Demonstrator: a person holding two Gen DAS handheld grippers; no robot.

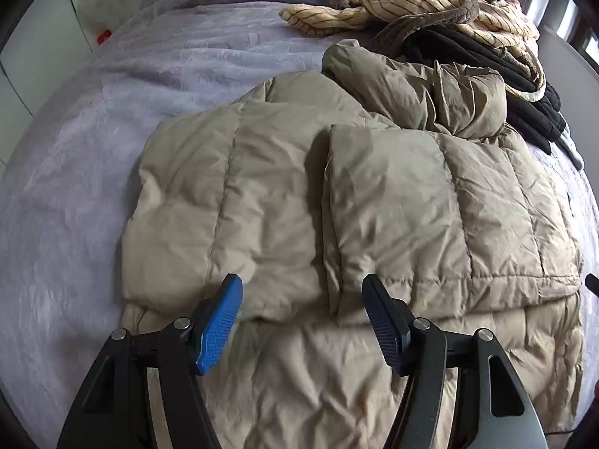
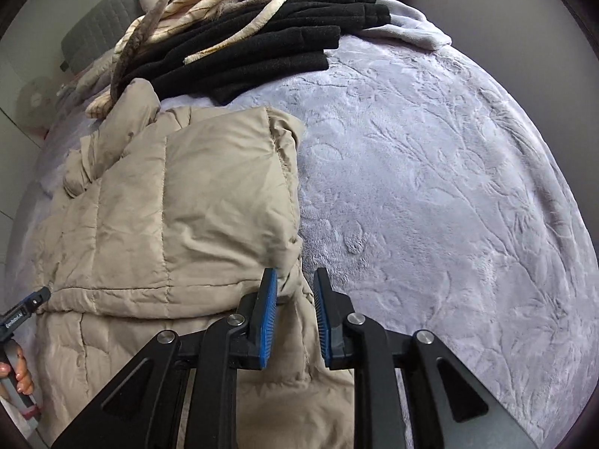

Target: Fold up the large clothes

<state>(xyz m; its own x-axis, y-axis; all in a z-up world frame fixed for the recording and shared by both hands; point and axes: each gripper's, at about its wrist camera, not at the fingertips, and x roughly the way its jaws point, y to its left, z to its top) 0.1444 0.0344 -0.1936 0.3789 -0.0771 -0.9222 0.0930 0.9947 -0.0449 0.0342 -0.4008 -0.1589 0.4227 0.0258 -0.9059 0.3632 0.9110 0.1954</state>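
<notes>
The bed, under a grey plush blanket, carries everything here. The puffer coat lies flat on it, and it serves as the landmark: beyond its far end sits a pile of black clothes with a striped cream blanket heaped on top, both just touching the coat's collar end.

The coat looks partly folded — its two side panels are turned in over the middle and meet along a seam running away from the tools, so its long axis points from the near hem toward the pile. A padded sleeve is bunched at the far end.

The left tool hovers over the near part of the coat, close to that central seam, its jaws wide with nothing between them. The right tool sits at the coat's right edge, jaws narrow; a tip of fabric lies by the left pad, but the pads do not appear to press on it.

Both tools stand at the near hem, one toward each side — so I judge the next move is likely a lengthwise fold, hem carried toward the collar.
</notes>
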